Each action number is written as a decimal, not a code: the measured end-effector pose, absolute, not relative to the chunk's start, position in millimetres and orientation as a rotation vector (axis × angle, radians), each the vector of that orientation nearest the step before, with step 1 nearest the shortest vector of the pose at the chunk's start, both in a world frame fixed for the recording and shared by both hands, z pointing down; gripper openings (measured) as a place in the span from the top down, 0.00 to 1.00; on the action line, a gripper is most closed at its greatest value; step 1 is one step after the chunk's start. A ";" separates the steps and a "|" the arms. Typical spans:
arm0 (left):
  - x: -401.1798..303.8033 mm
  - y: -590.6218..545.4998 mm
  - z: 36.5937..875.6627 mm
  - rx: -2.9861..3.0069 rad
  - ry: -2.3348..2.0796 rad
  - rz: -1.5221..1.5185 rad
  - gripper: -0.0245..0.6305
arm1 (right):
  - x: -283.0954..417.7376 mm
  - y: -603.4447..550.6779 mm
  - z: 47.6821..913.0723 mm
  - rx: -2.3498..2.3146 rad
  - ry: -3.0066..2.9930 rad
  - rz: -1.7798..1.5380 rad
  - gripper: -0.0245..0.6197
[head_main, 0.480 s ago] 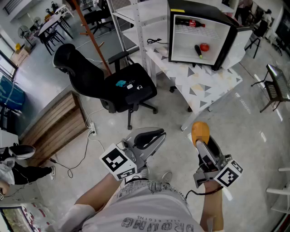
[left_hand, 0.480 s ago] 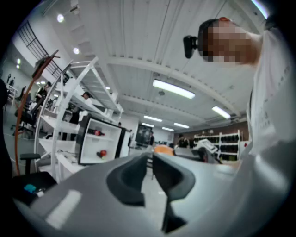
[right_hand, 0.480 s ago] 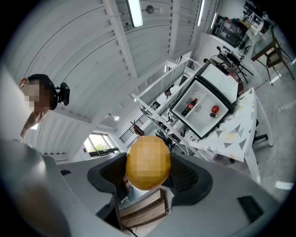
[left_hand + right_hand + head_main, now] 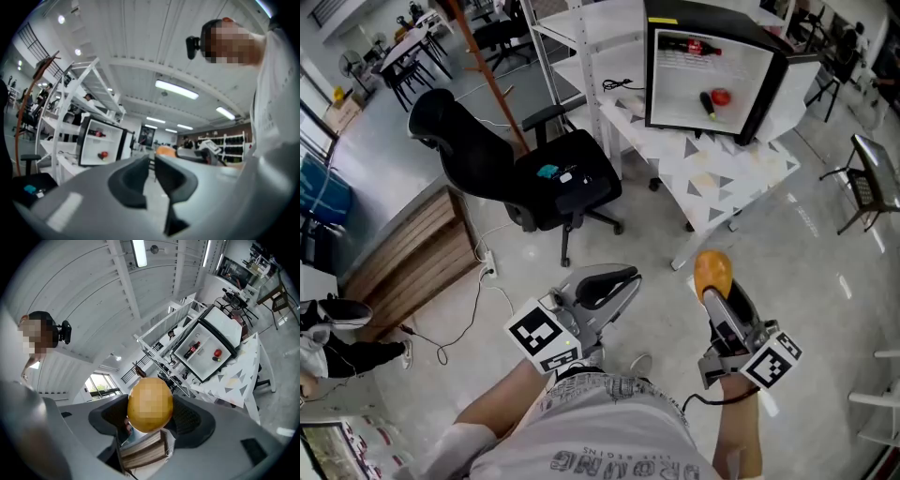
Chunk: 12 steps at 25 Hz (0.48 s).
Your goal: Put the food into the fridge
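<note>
Pale floor [image 4: 642, 234] is stretching bare between the person and the desk [image 4: 727, 173], leaving a wide lane straight ahead. On that lane's left, a black office chair [image 4: 534, 169] is standing with its seat close to the desk's near-left edge. Behind the chair a white shelving rack [image 4: 581, 47] is rising, and a low wooden bench [image 4: 412, 258] is lying further left along the wall. The desk's near corner and one white leg are jutting toward the person.

The fridge [image 4: 717, 21] is sitting toward the back of the desk with its front standing open, so a strip of patterned desk top is showing bare in front of it. A bottle [image 4: 692, 45] is lying on its upper shelf. Below, a red round item [image 4: 723, 97] and a dark item [image 4: 710, 105] are sitting right of centre, leaving white room on their left.

The right tongs [image 4: 717, 289] [image 4: 151, 419] are pointing level and clamping an orange fruit [image 4: 713, 270] [image 4: 150, 401] between their widely spread pads, well short of the desk and over bare floor. The left tongs [image 4: 623, 278] [image 4: 151, 173] are resting together with only a thin slit between them, holding nothing, well apart from the right pair.
</note>
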<state>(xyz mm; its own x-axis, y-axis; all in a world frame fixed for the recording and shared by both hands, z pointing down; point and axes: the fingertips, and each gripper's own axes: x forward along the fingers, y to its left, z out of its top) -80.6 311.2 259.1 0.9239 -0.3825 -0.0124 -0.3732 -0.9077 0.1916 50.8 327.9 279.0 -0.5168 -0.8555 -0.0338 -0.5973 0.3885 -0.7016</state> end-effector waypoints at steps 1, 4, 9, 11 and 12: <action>-78.8 312.3 259.6 2.896 -0.579 -0.074 0.90 | 52.4 328.9 280.3 -1.252 2.264 -0.907 0.51; -71.3 316.1 262.4 2.892 -0.594 -0.077 0.90 | 58.4 331.6 284.5 -1.242 2.281 -0.916 0.51; -57.2 326.5 262.9 2.890 -0.612 -0.084 0.90 | 68.8 340.5 286.9 -1.222 2.304 -0.927 0.51; -51.7 330.8 263.1 2.889 -0.622 -0.085 0.90 | 73.6 344.3 288.8 -1.212 2.310 -0.935 0.51; -48.9 333.1 263.7 2.888 -0.628 -0.084 0.90 | 76.1 346.2 290.2 -1.207 2.313 -0.940 0.51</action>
<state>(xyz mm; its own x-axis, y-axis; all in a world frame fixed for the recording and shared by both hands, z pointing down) -48.9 333.1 263.7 0.9088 -0.4169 -0.0162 -0.4064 -0.8935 0.1912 76.1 346.2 290.2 -0.5669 -0.8237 -0.0155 -0.5795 0.4121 -0.7031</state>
